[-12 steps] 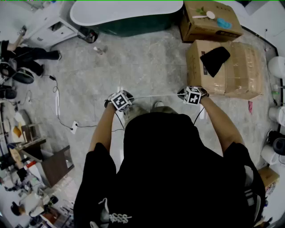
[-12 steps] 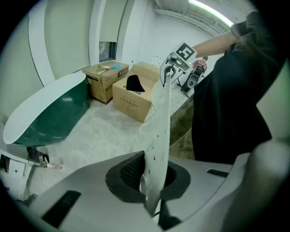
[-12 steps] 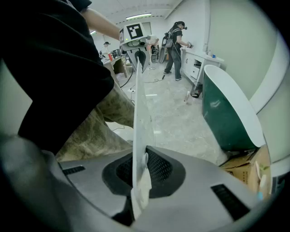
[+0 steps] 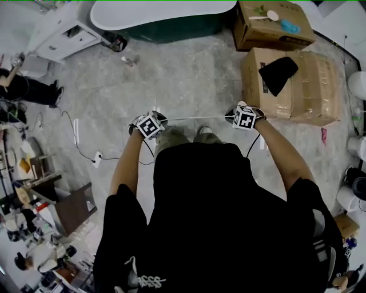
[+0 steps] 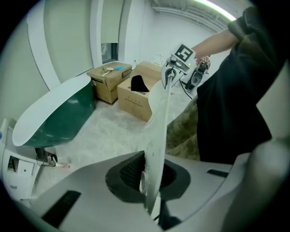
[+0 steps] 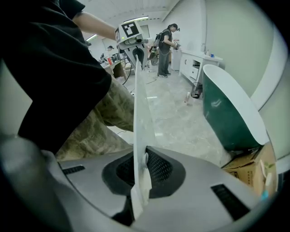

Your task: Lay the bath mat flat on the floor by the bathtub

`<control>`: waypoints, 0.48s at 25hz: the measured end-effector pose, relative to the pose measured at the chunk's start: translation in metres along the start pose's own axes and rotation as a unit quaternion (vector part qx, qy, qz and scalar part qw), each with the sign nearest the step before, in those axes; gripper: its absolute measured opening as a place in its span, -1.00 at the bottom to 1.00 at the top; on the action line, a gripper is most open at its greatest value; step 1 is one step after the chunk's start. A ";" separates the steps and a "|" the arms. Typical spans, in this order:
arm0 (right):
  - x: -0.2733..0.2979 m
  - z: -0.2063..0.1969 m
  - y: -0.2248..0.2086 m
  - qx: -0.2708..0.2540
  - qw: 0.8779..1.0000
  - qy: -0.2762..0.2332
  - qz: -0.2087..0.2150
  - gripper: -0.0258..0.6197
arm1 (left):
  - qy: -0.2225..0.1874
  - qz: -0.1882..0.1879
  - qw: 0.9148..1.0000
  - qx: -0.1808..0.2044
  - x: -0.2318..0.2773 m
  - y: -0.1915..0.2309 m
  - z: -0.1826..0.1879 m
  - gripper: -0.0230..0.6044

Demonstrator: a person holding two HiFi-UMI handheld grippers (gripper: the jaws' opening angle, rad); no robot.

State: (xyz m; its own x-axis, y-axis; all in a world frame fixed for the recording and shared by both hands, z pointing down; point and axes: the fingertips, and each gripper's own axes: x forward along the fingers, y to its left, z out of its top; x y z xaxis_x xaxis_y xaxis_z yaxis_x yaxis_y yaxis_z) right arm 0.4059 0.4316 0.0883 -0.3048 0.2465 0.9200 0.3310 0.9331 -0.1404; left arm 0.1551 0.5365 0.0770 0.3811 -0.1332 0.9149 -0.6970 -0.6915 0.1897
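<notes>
Bath mat [image 4: 194, 119] held up off the floor, pinched at both ends; laying not yet done.

My left gripper [image 4: 150, 126] and right gripper [image 4: 246, 119] each had their jaws pressed together on an end of the mat's upper edge. The mat ran taut between them, showing from above only as a thin white line in front of my knees. Both grippers pointed steeply down. The bathtub [image 4: 160, 17] stood well ahead, with bare floor [image 4: 189, 74] between it and me. Judged progress: pickup and spreading done. Left to do: carry the mat nearer the tub, lower it, flatten it and let go.
</notes>
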 end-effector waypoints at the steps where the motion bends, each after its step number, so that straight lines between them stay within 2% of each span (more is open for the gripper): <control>1: 0.000 0.002 -0.001 0.002 1.000 0.000 0.003 -0.83 | -0.008 0.002 1.000 -0.011 -0.001 0.001 0.000 -0.83; 6: 0.005 0.005 -0.004 0.001 1.000 0.008 0.010 -0.83 | -0.017 -0.010 0.999 -0.033 0.005 -0.002 -0.009 -0.83; 12: 0.012 0.011 -0.021 0.009 1.000 0.017 0.010 -0.83 | -0.004 -0.018 1.000 0.004 0.018 0.024 -0.009 -0.83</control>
State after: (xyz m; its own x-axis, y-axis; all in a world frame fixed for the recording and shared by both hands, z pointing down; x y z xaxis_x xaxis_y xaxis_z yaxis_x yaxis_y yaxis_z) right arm 0.3854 0.4175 0.0985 -0.2685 0.2564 0.9285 0.3202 0.9329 -0.1650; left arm 0.1395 0.5237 0.1017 0.4098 -0.1134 0.9051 -0.6776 -0.7021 0.2188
